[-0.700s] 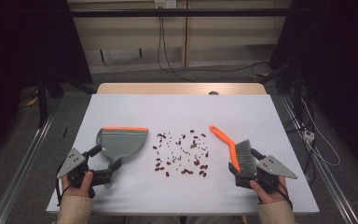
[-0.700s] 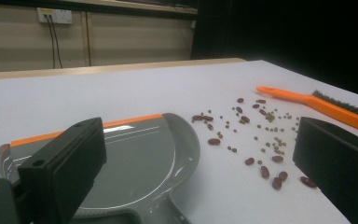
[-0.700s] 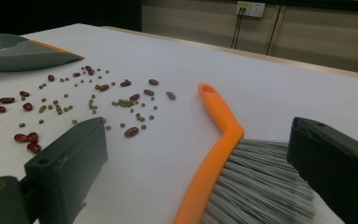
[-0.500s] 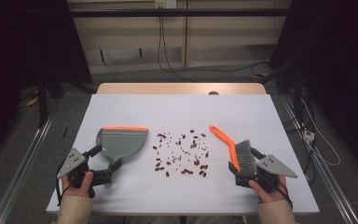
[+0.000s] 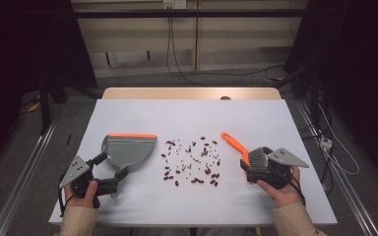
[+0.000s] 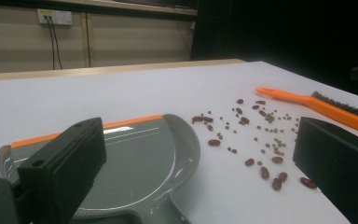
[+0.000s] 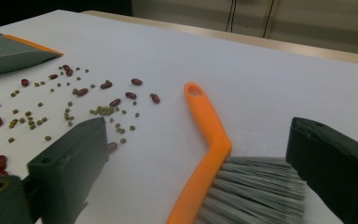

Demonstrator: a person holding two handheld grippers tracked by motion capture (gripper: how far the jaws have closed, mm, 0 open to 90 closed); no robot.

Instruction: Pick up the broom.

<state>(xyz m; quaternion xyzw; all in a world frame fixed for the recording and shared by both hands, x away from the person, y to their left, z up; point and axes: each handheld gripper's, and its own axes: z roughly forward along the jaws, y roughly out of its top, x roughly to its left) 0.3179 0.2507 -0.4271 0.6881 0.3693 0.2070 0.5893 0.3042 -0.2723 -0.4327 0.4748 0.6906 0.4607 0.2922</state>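
Observation:
A grey dustpan (image 5: 128, 150) with an orange front lip lies at the left of the white table top (image 5: 192, 115). My left gripper (image 5: 107, 174) stands open at its handle end; in the left gripper view the dustpan (image 6: 135, 156) lies between the wide-apart jaws of the left gripper (image 6: 196, 186). Several red and green beans (image 5: 192, 162) are scattered in the middle. An orange-handled brush (image 5: 236, 146) lies to their right. My right gripper (image 5: 252, 169) is open around the brush's bristle end, and the brush (image 7: 205, 135) runs between the jaws of the right gripper (image 7: 200, 179).
The beans (image 6: 261, 140) spread between dustpan and brush. A wooden table edge (image 5: 192, 93) shows behind the white top. Metal rails (image 5: 24, 167) run along both sides on the floor, with cables (image 5: 325, 142) at the right.

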